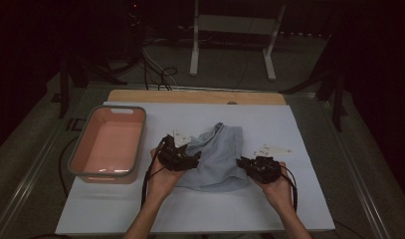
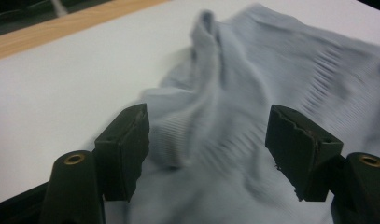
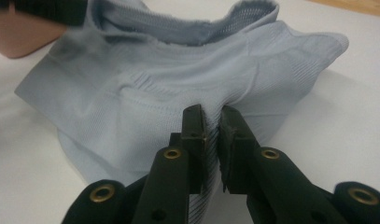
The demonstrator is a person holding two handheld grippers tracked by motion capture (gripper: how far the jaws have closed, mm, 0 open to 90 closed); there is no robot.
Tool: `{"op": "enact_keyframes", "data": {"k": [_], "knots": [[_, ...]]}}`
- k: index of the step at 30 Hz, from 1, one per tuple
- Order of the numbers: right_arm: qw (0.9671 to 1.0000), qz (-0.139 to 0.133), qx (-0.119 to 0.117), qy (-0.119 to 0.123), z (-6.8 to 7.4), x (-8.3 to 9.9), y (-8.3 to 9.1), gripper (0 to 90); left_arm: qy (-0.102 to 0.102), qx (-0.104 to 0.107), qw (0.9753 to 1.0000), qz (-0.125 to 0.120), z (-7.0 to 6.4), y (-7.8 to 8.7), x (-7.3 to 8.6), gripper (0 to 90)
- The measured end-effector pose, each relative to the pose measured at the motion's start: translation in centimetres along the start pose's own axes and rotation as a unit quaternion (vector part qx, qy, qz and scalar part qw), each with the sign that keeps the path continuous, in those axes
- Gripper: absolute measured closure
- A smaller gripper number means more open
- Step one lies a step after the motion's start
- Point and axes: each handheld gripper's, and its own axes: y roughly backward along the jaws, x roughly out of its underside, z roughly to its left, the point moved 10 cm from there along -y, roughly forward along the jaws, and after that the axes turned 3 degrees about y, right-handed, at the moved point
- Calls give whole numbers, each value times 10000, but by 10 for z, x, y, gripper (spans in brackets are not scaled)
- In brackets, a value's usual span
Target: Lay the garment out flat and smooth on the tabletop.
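A grey garment (image 1: 217,157) lies mid-table, between both grippers. The right gripper (image 3: 212,140) pinches a fold of its hem, jaws nearly closed on the cloth. The left gripper (image 2: 208,149) stands wide, cloth bunched between its jaws. The high view adds a pink bin (image 1: 80,149) at 9 o'clock. No writing is readable.

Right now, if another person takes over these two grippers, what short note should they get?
Right gripper: shut on an edge of the grey garment.
Left gripper: open, jaws on either side of a fold, nothing gripped yet.
The garment lies crumpled mid-table; the pink bin stands to its left and looks empty.
Done: one edge pinched.
Left: probably close the left gripper on the cloth, then carry on handling it.
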Motion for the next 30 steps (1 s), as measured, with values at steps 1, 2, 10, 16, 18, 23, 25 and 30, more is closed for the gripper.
{"op": "enact_keyframes", "data": {"k": [1,2,10,16,18,23,25,30], "knots": [[10000,-22,-1,-27,0,-1,0,816,-75,31,10000,28,-4,-1,2,317],[10000,-61,-13,-62,0,-3,-1,816,-146,113,9998,71,-11,-3,5,323],[9998,-134,19,-163,-3,-7,-1,816,-370,422,9981,253,-30,-12,13,369],[9997,-148,15,-184,-5,-7,-1,816,-466,594,9967,302,-44,-18,16,367],[9996,-162,26,-214,-4,-9,-1,816,-559,691,9954,346,-51,-21,17,366],[9996,-191,-1,-207,-4,-10,0,816,-536,770,9944,490,-53,-31,20,369],[9996,-198,-8,-212,-4,-11,0,816,-511,774,9941,569,-52,-35,22,361],[9993,-243,-46,-267,-4,-13,2,816,-370,852,9927,767,-52,-45,27,281]]}}
